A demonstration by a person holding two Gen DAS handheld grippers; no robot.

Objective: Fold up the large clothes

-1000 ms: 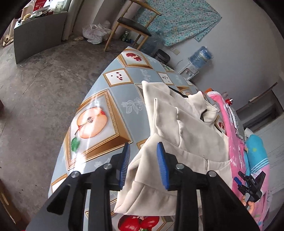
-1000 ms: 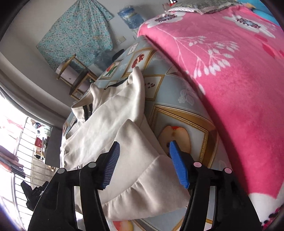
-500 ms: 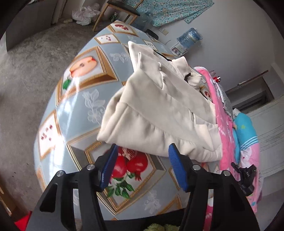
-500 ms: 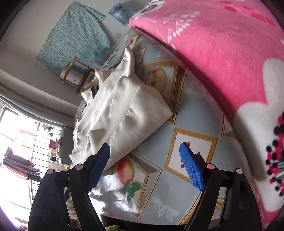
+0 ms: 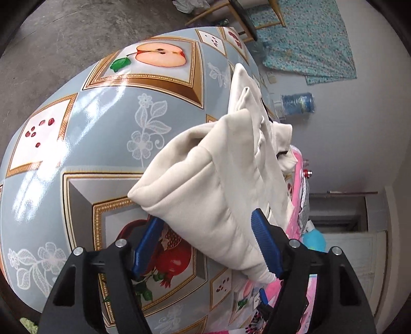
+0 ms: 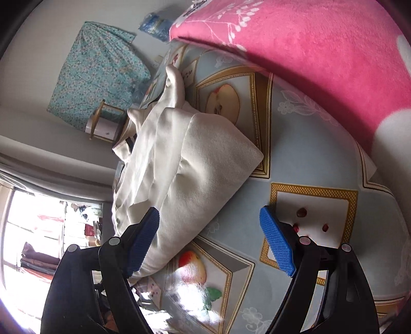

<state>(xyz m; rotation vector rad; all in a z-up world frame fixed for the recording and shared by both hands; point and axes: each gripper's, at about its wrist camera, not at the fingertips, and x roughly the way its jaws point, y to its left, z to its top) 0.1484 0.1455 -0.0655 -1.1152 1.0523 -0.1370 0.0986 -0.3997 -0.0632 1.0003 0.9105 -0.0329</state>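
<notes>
A cream jacket lies folded in a thick bundle on a table with a fruit-print cloth. My left gripper is open, its blue pads either side of the bundle's near folded edge, not closed on it. In the right wrist view the same jacket lies left of centre. My right gripper is open wide; its left pad overlaps the jacket's near edge and its right pad hangs over bare cloth.
A pink floral blanket lies along the table's side next to the jacket; it also shows in the left wrist view. A wooden chair, a teal hanging cloth and a water bottle stand beyond the table.
Both grippers let go of the jacket and opened wide, pulled back from it, and now sit close at the bundle's near edge again. The jacket lies folded over itself on the table.
</notes>
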